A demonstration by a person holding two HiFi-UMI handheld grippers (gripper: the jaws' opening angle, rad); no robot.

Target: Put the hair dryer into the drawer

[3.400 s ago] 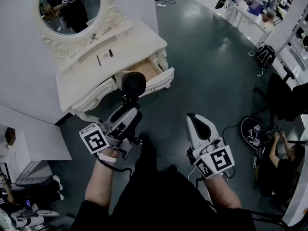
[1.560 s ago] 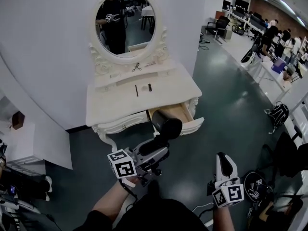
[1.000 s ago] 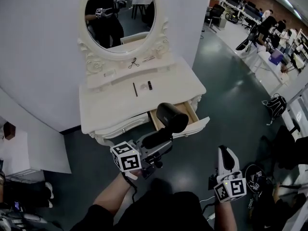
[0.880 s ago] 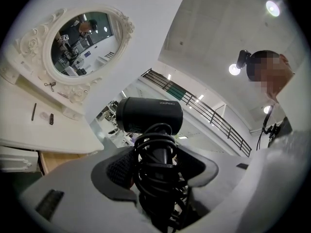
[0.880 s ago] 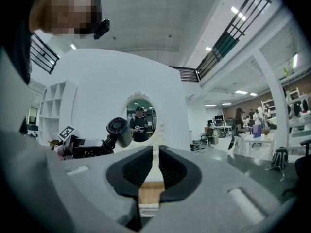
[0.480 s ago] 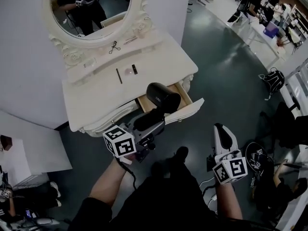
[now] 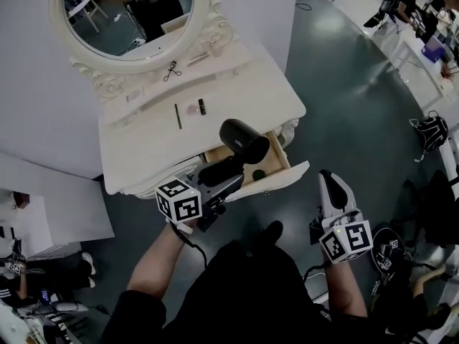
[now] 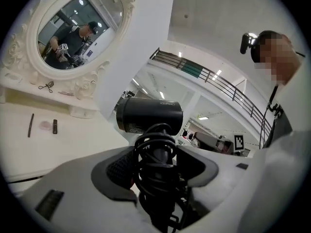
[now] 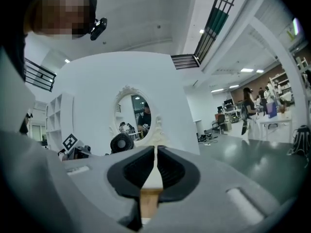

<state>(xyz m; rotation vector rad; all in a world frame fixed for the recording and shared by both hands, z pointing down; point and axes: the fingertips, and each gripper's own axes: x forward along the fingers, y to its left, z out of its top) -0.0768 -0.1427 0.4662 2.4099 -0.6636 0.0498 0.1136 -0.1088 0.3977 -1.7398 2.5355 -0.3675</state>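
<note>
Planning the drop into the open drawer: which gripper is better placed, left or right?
Left. The left gripper holds the hair dryer right by the open drawer; the right gripper is shut, empty and off to the side.

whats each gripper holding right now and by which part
The left gripper holds the black hair dryer by its handle, jaws clamped over the cord wound round it. The right gripper is shut, holding nothing.

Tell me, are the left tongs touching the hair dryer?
Touching. The left gripper view shows the left tongs shut on the hair dryer, squeezing its cord-wrapped handle from both sides with no gap.
</note>
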